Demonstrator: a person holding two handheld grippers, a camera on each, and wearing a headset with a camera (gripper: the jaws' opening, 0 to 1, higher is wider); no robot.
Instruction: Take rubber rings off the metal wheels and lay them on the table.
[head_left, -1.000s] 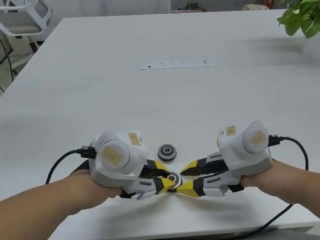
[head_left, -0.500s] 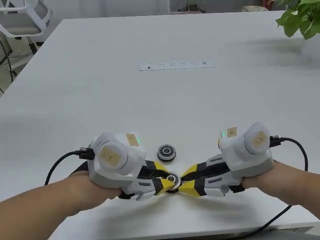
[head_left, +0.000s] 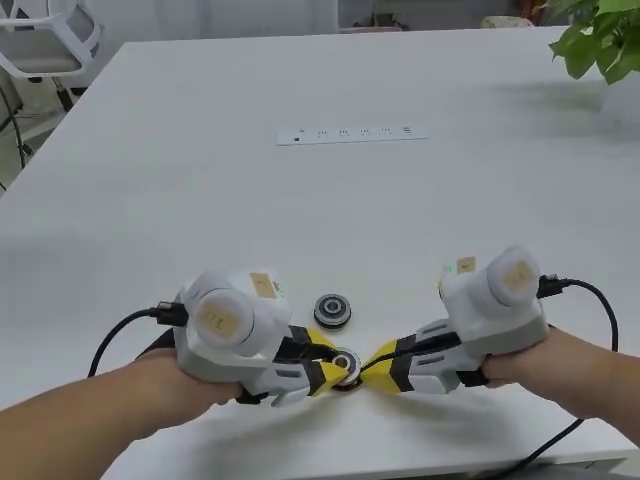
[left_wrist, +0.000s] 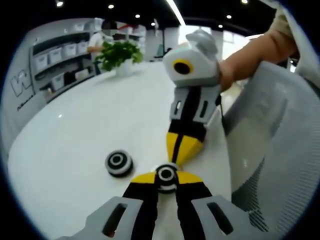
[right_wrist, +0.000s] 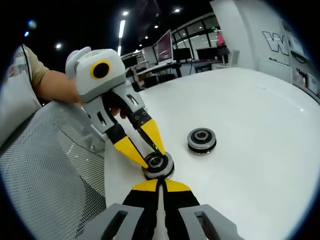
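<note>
I count two metal wheels, each a small disc with a bright steel hub and a black rubber ring around its rim. The near wheel (head_left: 347, 360) sits at the front edge of the smooth white worktop (head_left: 300, 210). It is clamped between the yellow tips of my left hand-held gripper (head_left: 332, 361), with one jaw on each side of it. My right hand-held gripper (head_left: 375, 362) comes in from the opposite side. Its jaws are drawn together to a thin seam, with the tips touching that wheel's rim. I cannot tell whether they have the ring pinched. The far wheel (head_left: 333, 310) lies flat and free just beyond the first, with its ring in place.

Both tools have white plastic bodies, black-and-yellow jaws and one black cable each. Further back I see one flat white socket strip (head_left: 343, 132), one leafy green plant (head_left: 598, 40) and one mesh office chair (head_left: 45, 35).

A second ago the right jaws stood apart, and now they are closed. The far wheel has not moved.
</note>
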